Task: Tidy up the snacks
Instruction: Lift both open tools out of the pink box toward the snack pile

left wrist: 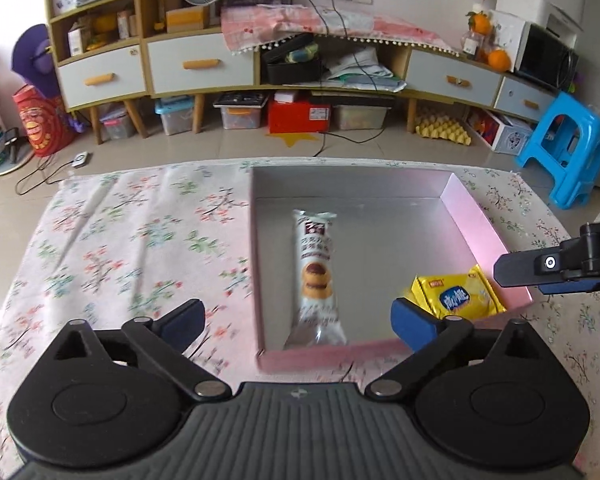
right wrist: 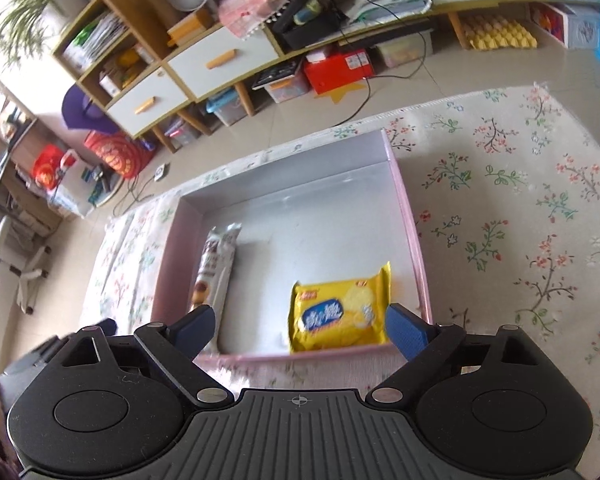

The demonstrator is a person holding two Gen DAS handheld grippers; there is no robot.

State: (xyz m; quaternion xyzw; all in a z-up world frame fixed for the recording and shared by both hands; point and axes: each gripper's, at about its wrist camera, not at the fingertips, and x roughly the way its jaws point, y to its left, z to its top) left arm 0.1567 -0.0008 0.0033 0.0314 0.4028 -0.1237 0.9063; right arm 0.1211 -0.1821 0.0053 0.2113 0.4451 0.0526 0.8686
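Pink box (left wrist: 474, 216): two snacks inside.
White cookie sleeve (left wrist: 315, 276): one, long axis near-to-far.
Yellow cracker pack (right wrist: 342, 312): one, flat.
Left gripper (left wrist: 298, 322): fingers wide, empty.
Right gripper (right wrist: 300, 330): fingers wide, empty.

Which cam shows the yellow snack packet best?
Right wrist: the yellow packet lies whole and near inside the pink box. Left wrist shows it smaller, off to the side, one corner hidden behind a blue finger.

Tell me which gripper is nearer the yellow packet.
Right. The right gripper hangs just above the yellow packet, jaws open around it. The left gripper is over the white packet, off to the side.
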